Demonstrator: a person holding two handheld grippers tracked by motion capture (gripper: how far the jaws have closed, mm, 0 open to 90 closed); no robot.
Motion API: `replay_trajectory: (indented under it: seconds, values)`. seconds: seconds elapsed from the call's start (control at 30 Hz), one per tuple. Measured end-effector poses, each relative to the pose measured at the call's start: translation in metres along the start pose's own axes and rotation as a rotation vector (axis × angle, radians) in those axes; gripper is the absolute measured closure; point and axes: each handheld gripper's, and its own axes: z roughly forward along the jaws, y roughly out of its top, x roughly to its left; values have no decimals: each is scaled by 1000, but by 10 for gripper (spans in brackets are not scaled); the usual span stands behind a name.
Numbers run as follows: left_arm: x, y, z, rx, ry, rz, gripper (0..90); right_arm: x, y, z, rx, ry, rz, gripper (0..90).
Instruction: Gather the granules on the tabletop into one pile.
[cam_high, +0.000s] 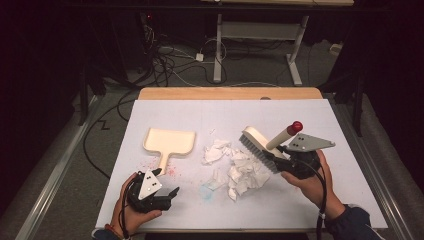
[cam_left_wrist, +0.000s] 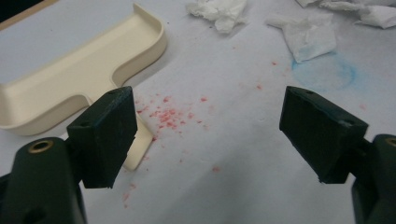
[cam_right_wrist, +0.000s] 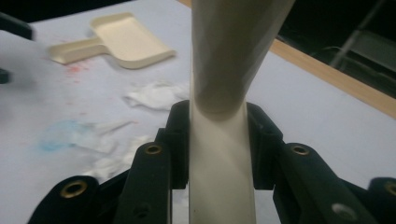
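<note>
High view: right gripper (cam_high: 289, 161) clamps the brush (cam_high: 260, 143) handle, bristles just right of the paper scraps (cam_high: 240, 172); dustpan (cam_high: 168, 142) lies beyond them, nearest the open left gripper (cam_high: 170, 196).

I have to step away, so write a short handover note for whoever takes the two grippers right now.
Right gripper: shut on the brush handle, bristles at the right edge of the paper scraps.
Left gripper: open, holding nothing, just below the dustpan handle, jaws either side of the red crumbs.
Dustpan lies flat on the white sheet, left of the scraps.
Done: brush picked up.
Left: probably grip the dustpan, sweep scraps and crumbs into it. A blue stain marks the sheet.
</note>
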Motion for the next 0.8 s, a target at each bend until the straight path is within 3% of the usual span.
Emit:
replay_trajectory:
  seconds: [0.03,0.1,0.13,0.4,0.5,0.6,0.8]
  values:
    - [0,0,-2,-11,7,-5,186,7,1,-1,2,79,-26,684]
    - [2,0,-5,-27,15,-15,186,17,2,-1,17,138,-37,685]
    - [3,0,-6,-27,18,-17,186,17,2,-1,17,138,-37,685]
    - [3,-1,-3,-14,18,-18,186,54,2,13,61,352,-92,684]
    - [4,-2,-3,-11,17,-23,186,60,1,18,77,379,-110,684]
    - [5,-2,-2,0,30,-34,186,72,2,33,127,443,-143,684]
    - [7,-3,-4,-3,41,-52,186,78,-3,52,183,479,-154,684]
